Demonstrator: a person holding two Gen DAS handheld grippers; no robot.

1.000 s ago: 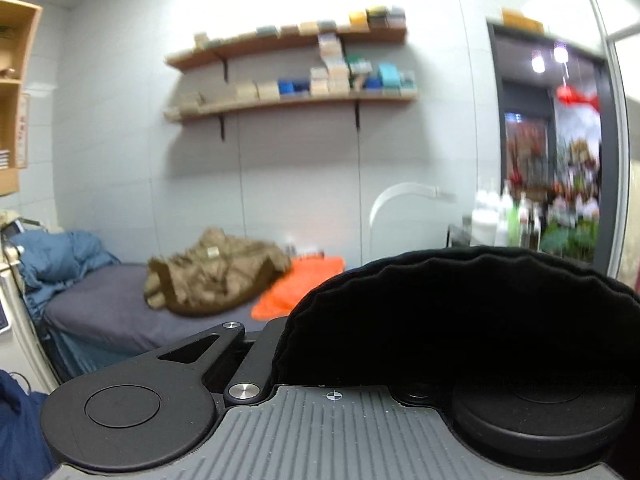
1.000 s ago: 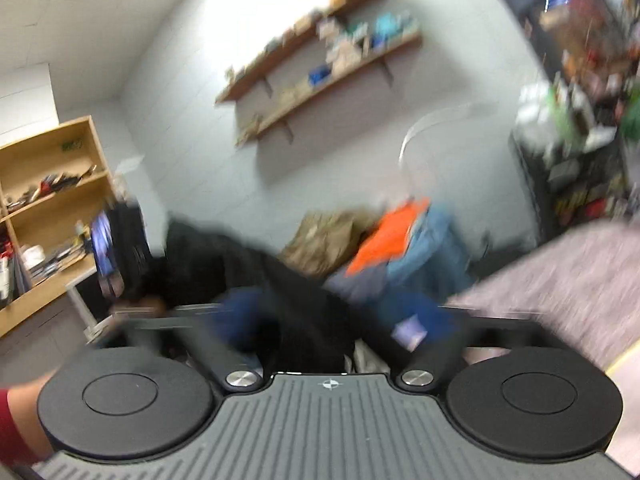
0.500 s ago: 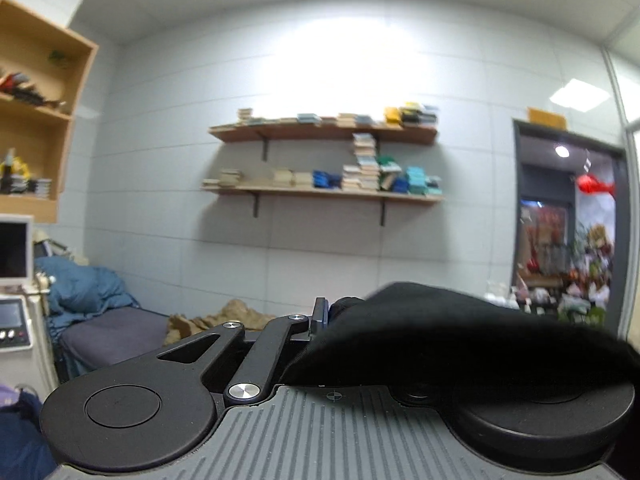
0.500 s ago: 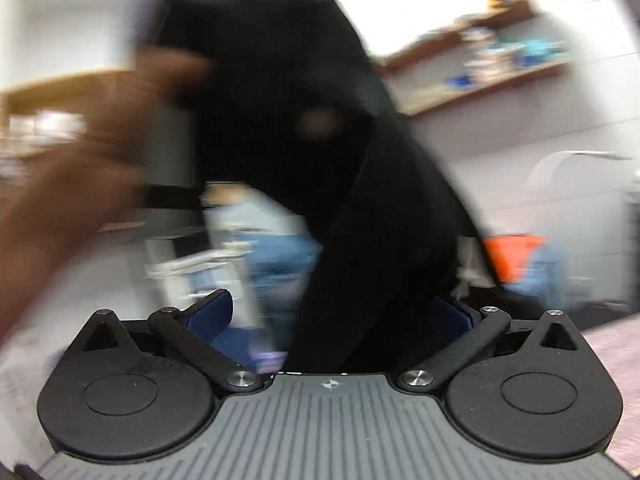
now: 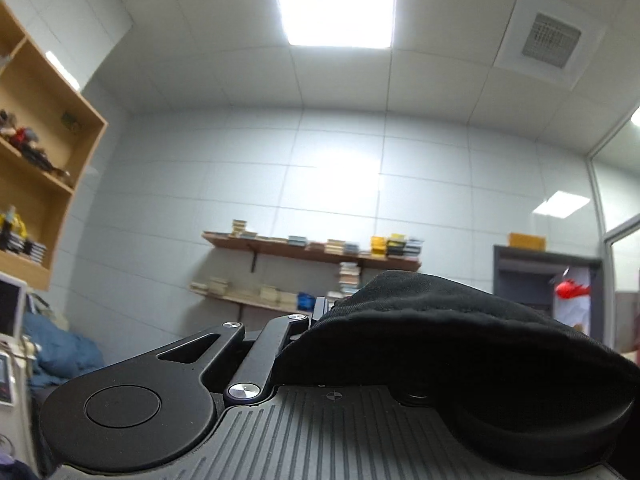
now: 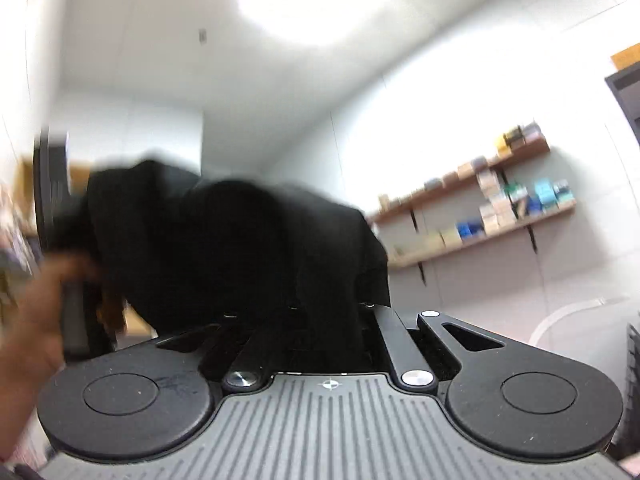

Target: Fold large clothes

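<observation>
One black garment (image 6: 224, 240), two tools gripping.

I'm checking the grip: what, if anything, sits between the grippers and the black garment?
Nothing visible: the garment drapes over the left gripper, and in the right wrist view it covers the right gripper's fingers.

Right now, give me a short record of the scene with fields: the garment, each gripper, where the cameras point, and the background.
garment: black garment, draped over both grippers, lifted off any surface
left gripper: left gripper, fingers closed together, cloth covering its right side
right gripper: right gripper, fingers hidden under the cloth; grip cannot be told
camera aim: tilted up; ceiling light and vent in view
background: wall shelves with stacked boxes, wooden bookcase
image quality: right wrist view is motion-blurred
</observation>
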